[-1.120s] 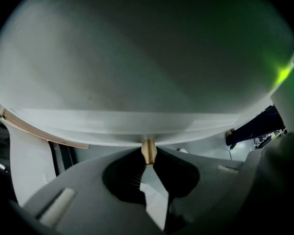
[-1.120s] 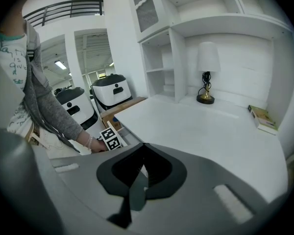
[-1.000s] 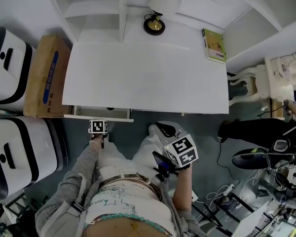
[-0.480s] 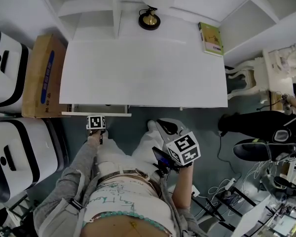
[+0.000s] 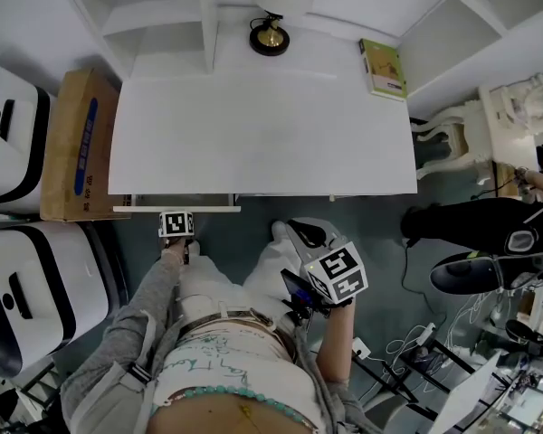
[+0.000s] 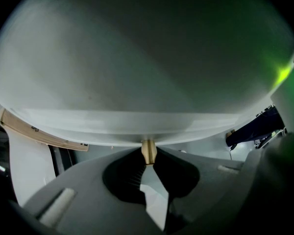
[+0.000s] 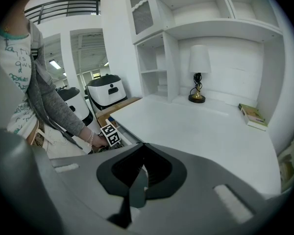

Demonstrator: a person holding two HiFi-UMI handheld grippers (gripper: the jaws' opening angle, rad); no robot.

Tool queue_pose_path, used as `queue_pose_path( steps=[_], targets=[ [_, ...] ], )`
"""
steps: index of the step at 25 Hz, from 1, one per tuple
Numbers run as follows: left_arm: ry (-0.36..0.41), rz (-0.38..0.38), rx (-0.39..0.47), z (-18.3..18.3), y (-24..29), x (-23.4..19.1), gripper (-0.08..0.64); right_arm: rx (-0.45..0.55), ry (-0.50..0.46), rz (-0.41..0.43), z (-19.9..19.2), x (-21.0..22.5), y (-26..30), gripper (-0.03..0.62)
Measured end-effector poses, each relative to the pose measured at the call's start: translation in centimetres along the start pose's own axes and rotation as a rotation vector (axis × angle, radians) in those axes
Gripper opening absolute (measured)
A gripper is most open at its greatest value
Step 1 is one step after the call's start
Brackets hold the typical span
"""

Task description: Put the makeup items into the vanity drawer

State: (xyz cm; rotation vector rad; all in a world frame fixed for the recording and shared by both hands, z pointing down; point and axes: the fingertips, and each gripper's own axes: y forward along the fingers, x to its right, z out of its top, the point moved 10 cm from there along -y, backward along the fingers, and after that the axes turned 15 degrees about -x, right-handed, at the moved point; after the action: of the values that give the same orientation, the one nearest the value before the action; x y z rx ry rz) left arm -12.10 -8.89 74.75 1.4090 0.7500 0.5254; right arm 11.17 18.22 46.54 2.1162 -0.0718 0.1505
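My left gripper (image 5: 177, 228) pinches the small knob (image 6: 148, 151) of the vanity drawer (image 5: 176, 208) — it sticks out a little under the left end of the white table (image 5: 262, 134). My right gripper (image 5: 300, 298) hangs by my waist — jaws pressed together, nothing in them.

**Grey cardigan, scribble-print top, grey grippers**

At seven o'clock in the head view hangs a loose grey knit cardigan sleeve (image 5: 127, 333). It lies over a white top with green scribble print (image 5: 222, 364) and a teal beaded hem (image 5: 226, 398). Toward twelve come pale cream trousers (image 5: 208, 292) and a white-and-black shoe (image 5: 306, 233). The matte grey moulded left gripper (image 6: 148, 155) and right gripper (image 7: 143, 148) each carry a black-and-white square-marker cube (image 5: 337, 274).
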Motion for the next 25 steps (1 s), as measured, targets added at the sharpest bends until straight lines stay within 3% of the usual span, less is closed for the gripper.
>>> queue_pose_path(
  steps=[25],
  targets=[
    [-0.004, -0.003, -0.004, 2.2, 0.2, -0.5, 0.048, 0.005, 0.065, -0.039, -1.1, 0.0, -0.4, 0.029]
  ],
)
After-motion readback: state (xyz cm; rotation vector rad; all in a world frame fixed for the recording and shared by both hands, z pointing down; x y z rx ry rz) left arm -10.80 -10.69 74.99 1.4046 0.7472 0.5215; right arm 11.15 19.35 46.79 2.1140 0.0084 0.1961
